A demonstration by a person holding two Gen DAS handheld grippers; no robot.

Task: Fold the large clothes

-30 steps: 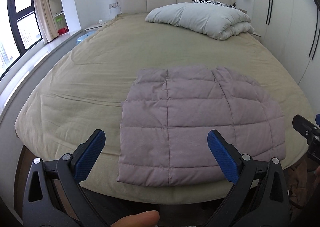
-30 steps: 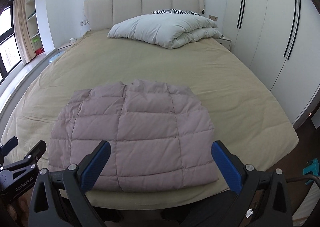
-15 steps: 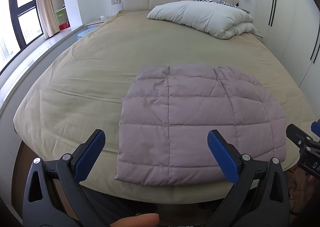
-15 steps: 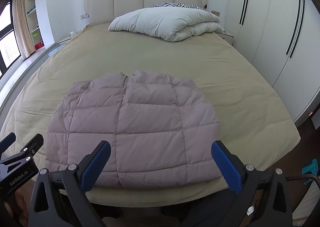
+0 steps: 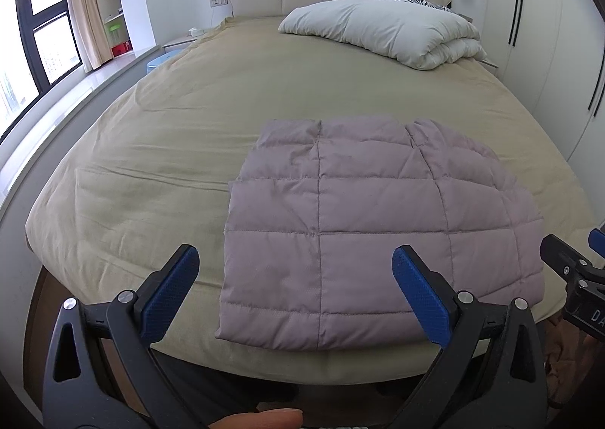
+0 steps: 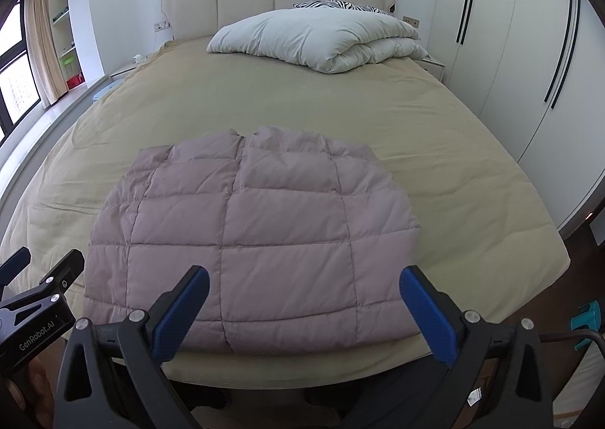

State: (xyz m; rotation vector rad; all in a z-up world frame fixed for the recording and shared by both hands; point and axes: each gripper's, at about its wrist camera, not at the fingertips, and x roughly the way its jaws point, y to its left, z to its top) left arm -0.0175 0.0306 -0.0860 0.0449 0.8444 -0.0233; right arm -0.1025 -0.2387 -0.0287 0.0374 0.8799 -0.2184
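Observation:
A mauve quilted puffer garment point(image 5: 374, 224) lies folded flat near the foot edge of the bed; it also shows in the right wrist view point(image 6: 257, 236). My left gripper point(image 5: 295, 277) is open and empty, held above the bed's foot edge over the garment's near left part, not touching it. My right gripper point(image 6: 302, 296) is open and empty, held over the garment's near edge. Part of the right gripper point(image 5: 574, 277) shows at the right of the left wrist view, and the left gripper point(image 6: 34, 296) at the left of the right wrist view.
The bed point(image 5: 181, 149) has a tan cover. A folded white duvet point(image 6: 321, 39) and a zebra pillow point(image 6: 340, 5) lie by the headboard. White wardrobes point(image 6: 510, 50) stand on the right; a window and shelves point(image 5: 49, 20) on the left.
Both grippers have moved slightly forward and up toward the bed; the garment sits a little lower and larger in both views. The jaws stay open.

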